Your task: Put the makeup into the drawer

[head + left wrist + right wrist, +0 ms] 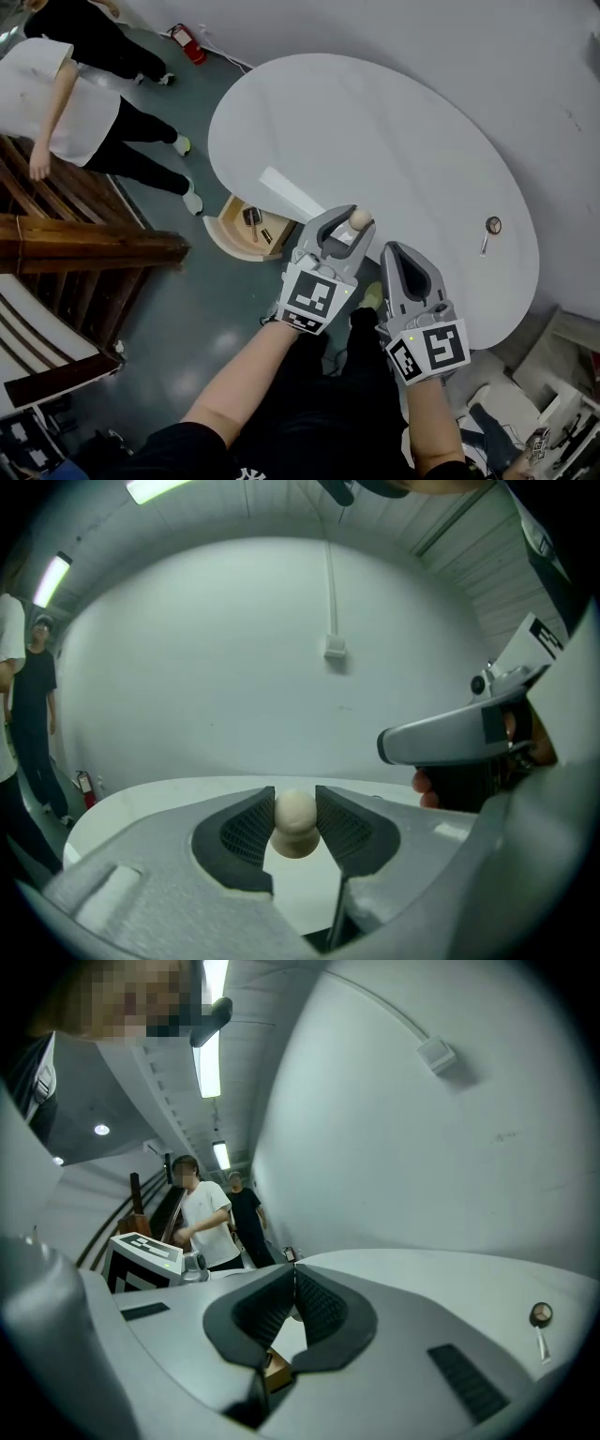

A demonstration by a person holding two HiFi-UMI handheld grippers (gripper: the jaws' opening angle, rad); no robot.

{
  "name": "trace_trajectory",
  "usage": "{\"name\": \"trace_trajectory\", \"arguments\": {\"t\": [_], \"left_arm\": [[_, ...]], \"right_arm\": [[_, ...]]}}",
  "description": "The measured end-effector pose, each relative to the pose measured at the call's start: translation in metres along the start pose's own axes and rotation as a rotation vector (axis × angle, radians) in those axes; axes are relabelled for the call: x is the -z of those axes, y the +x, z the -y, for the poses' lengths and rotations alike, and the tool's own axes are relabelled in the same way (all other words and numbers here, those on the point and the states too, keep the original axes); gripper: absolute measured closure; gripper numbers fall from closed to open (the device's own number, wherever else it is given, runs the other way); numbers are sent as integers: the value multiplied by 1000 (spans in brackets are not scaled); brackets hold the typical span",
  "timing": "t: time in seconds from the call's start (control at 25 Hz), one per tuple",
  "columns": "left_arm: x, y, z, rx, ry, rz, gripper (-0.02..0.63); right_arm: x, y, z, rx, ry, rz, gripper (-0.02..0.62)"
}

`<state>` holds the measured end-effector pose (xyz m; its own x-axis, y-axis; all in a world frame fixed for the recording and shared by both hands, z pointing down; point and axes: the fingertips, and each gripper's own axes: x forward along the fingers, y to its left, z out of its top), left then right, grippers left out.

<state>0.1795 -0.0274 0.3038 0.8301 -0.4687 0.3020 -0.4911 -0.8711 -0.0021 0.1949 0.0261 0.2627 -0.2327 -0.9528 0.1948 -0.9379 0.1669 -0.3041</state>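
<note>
While the left gripper (pixel 295 810) grasps a beige sponge (pixel 295 825) (probably makeup), the right gripper (pixel 294 1283) has its jaws clenched, empty.

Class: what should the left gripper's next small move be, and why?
Probably carry the cream gourd-shaped makeup sponge, clamped in the left gripper, left and down into the open wooden drawer, which lies just beside it.
</note>
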Motion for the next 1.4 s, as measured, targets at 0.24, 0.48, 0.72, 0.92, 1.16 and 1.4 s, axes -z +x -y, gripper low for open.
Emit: {"name": "trace_trajectory", "arguments": {"t": [0.24,0.48,0.72,0.92,1.16,1.4], "left_arm": [[20,-58,-53,-100,-39,1,465],[60,-105,-107,-204,-100,-22,465],[87,-130,-146,-277,-134,-36,465],[119,-142,-176,-320,-155,-53,465],[155,-146,-199,-358,-173,-69,465],[197,-140,-214,-377,-179,-92,465]], "right_arm": [[15,35,-67,-99,-27,-37,580],[45,73,-123,-193,-41,-94,580],[66,100,-154,-251,-45,-132,580],[96,128,-173,-284,-39,-169,580],[127,153,-184,-319,-45,-191,580],[156,176,-187,-333,-42,-191,580]]}}
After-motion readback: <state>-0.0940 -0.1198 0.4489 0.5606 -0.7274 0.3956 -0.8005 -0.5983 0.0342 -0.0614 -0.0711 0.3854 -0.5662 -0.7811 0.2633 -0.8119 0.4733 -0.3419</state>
